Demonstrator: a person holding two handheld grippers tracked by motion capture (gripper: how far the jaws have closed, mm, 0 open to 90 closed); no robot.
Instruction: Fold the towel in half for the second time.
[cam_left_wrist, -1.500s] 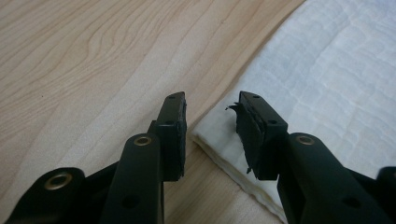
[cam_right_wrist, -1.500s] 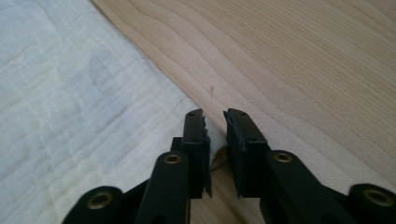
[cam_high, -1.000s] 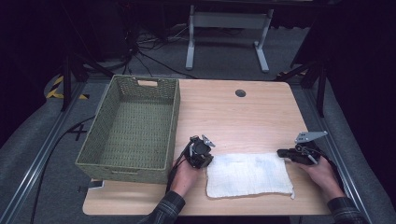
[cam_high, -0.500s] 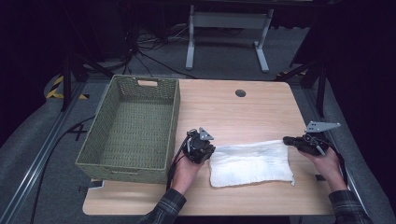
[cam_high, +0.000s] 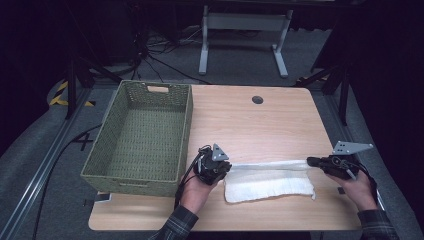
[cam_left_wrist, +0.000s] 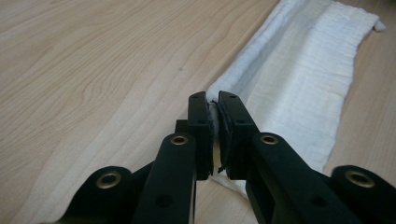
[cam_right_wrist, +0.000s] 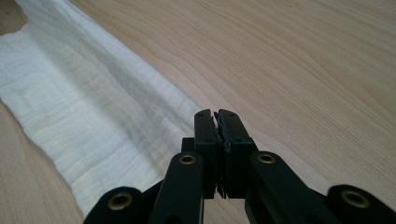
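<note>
- So we're partway into folding the white cloth (cam_high: 270, 181) on the wooden table (cam_high: 260, 125). It sits near the front edge, between our two hands and just right of the green wicker basket (cam_high: 142, 132), which has nothing in it.
- Left gripper (cam_left_wrist: 213, 105): clamped on the cloth's far-left corner. In the left gripper view you can see a sliver of white fabric pinched between the two black jaws.
- Right gripper (cam_right_wrist: 217, 116): jaws pressed tight together too, at the far-right corner. The fabric runs right up to the tips in the right gripper view, and from above the taut edge leads straight into it, so we'd say it's holding the cloth.
- What changed: a second ago the cloth was lying flat as a wide rectangle. Half a second ago the back edge had started to come up. Now both hands are higher, and that edge is stretched into a straight line between the grippers in the high view, while the near part lies on the table.
- What that means, as we read it: the grab is done on both corners and the lift is underway. Next would be carrying the raised edge toward us over the near half, keeping both sides level so the fold lands square.
- Risk: thin pinches like these could slip out.
</note>
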